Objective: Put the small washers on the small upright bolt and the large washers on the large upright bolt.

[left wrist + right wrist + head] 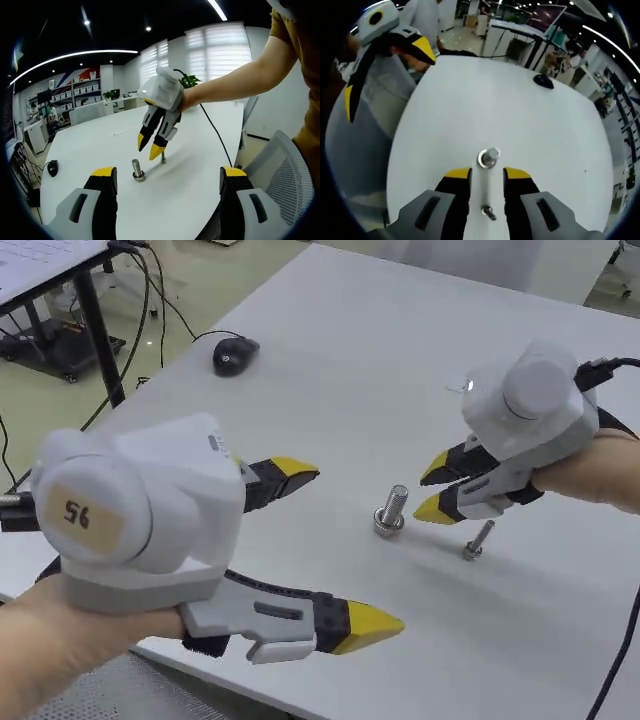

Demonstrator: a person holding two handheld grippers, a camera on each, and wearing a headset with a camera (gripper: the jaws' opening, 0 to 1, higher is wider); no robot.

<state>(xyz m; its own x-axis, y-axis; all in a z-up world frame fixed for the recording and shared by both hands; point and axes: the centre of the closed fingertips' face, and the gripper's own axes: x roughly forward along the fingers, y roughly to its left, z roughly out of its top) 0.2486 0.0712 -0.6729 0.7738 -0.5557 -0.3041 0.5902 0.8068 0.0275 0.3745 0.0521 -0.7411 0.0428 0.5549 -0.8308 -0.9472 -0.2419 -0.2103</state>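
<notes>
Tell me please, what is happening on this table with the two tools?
A person holds a gripper in each hand above a white table. Two bolts stand upright on it: a large bolt and, beside it, a small bolt. The right gripper hangs close above the bolts, its jaws a little apart and holding nothing. The left gripper is farther back, its jaws wide open, also holding nothing. A mouse lies near the table's edge.

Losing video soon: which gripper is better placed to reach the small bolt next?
Right. The right gripper hovers just above the small bolt, which shows between its jaws; the left gripper sits farther back, jaws wide apart.
</notes>
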